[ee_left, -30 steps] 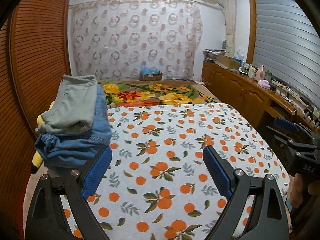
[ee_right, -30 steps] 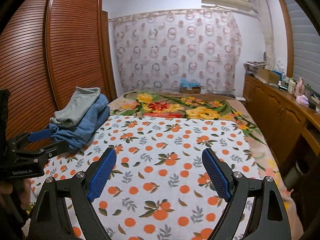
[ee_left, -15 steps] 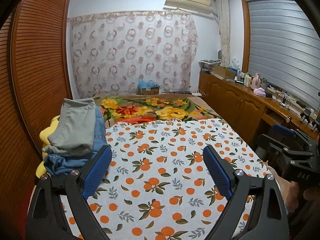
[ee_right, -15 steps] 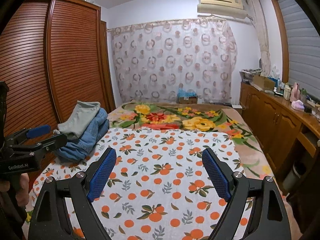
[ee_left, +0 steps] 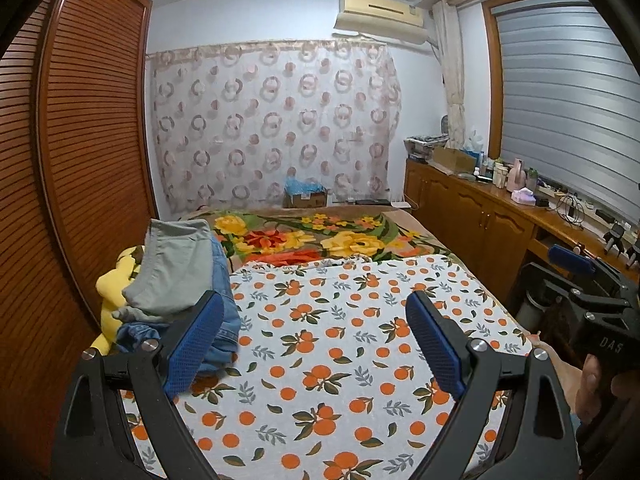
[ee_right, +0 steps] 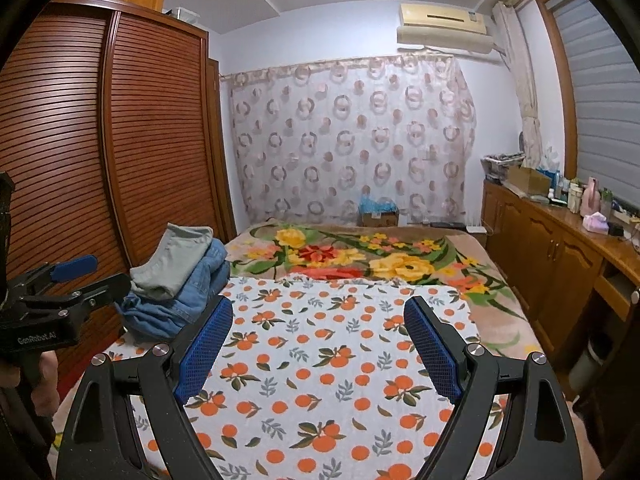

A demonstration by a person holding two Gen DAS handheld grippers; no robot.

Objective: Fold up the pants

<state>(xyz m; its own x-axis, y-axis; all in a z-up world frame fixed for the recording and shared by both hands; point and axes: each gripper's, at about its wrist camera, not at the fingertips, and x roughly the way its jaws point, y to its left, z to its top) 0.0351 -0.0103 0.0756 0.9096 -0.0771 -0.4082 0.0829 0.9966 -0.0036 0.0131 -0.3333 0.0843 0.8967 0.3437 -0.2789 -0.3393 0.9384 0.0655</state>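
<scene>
The left gripper [ee_left: 314,346] hangs above the orange-print sheet [ee_left: 332,344], its blue pads [ee_left: 194,350] spread wide with nothing between them. The right gripper [ee_right: 318,346] hangs above the same sheet, jaws equally wide apart and empty. The pants lie in a folded pile at the sheet's left edge, next to the wardrobe [ee_right: 152,136]: grey pants [ee_left: 176,270] on top of jeans [ee_right: 192,292], with something yellow [ee_left: 112,296] beneath. Beyond the sheet's far edge lies a floral blanket [ee_left: 316,236].
</scene>
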